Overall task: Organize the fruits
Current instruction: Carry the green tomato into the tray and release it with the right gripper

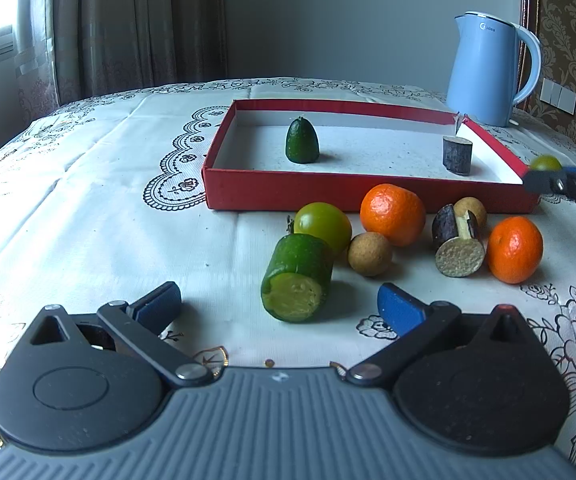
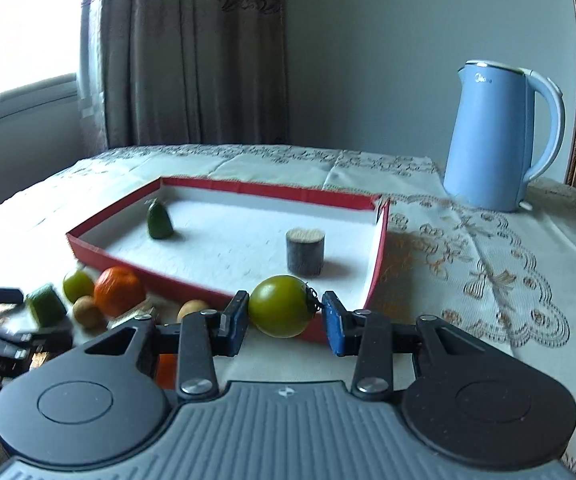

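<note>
A red box point(image 1: 368, 192) point(image 2: 224, 286) holds a green avocado tip point(image 1: 302, 140) point(image 2: 159, 220) and a dark cut stump piece point(image 1: 457, 155) point(image 2: 305, 251). My left gripper point(image 1: 280, 306) is open, just in front of a cut green cucumber piece point(image 1: 297, 278). Behind it lie a green tomato point(image 1: 323, 224), two oranges point(image 1: 393, 214) point(image 1: 515, 249), two brown longans point(image 1: 369, 253) and a dark cut piece point(image 1: 458, 246). My right gripper point(image 2: 284, 318) is shut on a green tomato point(image 2: 281, 306), held above the box's near right corner; it also shows in the left wrist view point(image 1: 546, 163).
A blue kettle point(image 1: 486, 68) point(image 2: 496, 136) stands behind the box at the right. A lace cloth point(image 1: 88, 200) covers the table. Curtain and window are at the back left.
</note>
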Available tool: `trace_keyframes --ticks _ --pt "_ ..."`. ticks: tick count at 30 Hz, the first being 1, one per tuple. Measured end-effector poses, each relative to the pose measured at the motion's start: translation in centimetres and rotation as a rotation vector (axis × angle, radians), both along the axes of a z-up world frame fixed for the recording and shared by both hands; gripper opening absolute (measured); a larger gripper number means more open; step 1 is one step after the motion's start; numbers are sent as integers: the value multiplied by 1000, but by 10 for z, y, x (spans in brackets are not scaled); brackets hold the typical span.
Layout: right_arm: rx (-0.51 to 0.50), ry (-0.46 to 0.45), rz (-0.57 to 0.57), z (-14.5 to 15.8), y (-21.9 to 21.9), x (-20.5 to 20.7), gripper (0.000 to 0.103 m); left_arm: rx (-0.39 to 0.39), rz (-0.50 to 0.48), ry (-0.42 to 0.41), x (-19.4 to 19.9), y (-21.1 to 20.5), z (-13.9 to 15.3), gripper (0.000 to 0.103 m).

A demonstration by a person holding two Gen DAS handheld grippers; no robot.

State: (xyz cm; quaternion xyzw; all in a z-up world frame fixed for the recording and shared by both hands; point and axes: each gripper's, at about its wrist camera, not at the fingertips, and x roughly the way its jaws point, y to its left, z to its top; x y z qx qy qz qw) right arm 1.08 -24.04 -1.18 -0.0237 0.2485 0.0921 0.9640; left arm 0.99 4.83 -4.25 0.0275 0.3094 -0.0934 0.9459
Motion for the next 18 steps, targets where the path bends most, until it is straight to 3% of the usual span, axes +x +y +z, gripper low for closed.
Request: trace_keyframes --ticks 10,18 --pt "-49 45 -58 -2 0 51 39 0 0 0 0 0 0 103" --pt "-70 99 -72 -14 4 67 39 1 0 0 0 0 0 103"
